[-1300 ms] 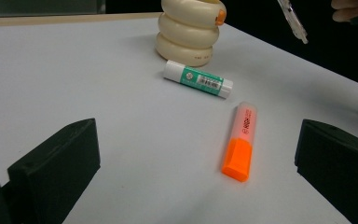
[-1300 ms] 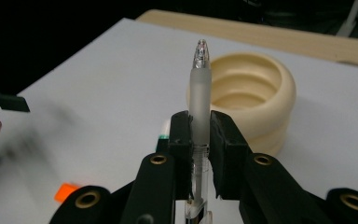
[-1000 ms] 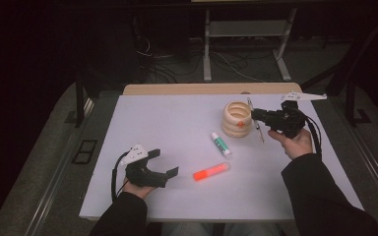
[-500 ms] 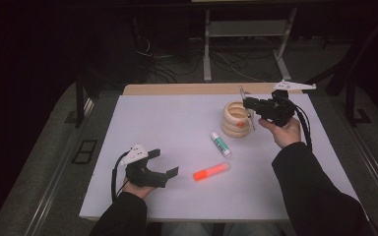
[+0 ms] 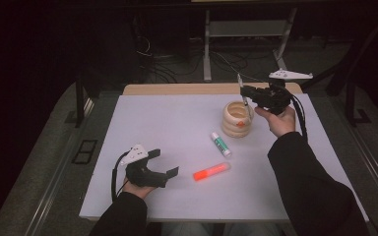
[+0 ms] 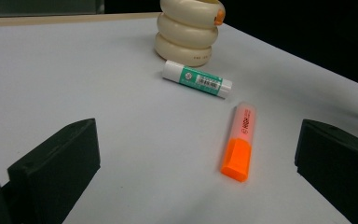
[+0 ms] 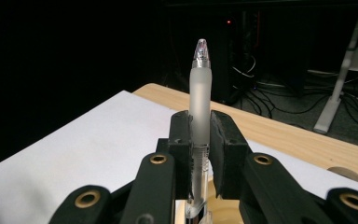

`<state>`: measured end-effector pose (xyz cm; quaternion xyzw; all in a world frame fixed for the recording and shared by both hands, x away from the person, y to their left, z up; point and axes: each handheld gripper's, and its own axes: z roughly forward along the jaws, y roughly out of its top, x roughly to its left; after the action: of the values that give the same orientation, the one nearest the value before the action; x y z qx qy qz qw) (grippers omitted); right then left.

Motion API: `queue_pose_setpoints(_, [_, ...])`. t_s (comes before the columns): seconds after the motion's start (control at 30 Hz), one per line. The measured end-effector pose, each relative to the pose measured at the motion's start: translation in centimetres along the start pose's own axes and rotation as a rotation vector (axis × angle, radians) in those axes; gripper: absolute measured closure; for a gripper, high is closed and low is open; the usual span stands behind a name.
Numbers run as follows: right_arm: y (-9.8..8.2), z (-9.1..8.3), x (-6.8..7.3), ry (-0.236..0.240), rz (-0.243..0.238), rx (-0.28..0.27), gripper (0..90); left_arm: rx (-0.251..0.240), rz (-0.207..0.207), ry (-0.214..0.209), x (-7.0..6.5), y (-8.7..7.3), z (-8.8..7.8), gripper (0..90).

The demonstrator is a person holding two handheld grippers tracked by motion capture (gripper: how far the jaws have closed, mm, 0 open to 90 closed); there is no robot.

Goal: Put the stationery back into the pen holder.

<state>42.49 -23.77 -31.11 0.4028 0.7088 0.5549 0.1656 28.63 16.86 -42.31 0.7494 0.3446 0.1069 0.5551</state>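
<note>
White table [image 5: 177,128] under dark room. Right gripper [image 5: 248,92] clamped on thin pen [image 7: 200,93], just above round cup [image 5: 237,119]; probably light, stiff, slippery, best held mid-barrel. Left gripper [image 5: 170,172] wide apart, well away from cup.

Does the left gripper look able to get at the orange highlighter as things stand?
Probably yes. The left gripper is open, and the orange highlighter lies flat on the white table ahead, between its fingers' lines, with nothing between.
</note>
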Motion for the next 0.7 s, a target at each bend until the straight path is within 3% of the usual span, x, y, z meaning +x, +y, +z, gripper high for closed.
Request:
queue_pose_setpoints(0.27, [0.6,1.0,-0.8,-0.021,0.001,-0.01,78.7,0.0,-0.001,-0.001,0.0,0.0,0.0,0.0])
queue_pose_setpoints(0.7, [-0.1,2.7,-2.2,-0.043,0.029,-0.049,78.7,-0.001,0.0,-0.002,0.0,0.0,0.0,0.0])
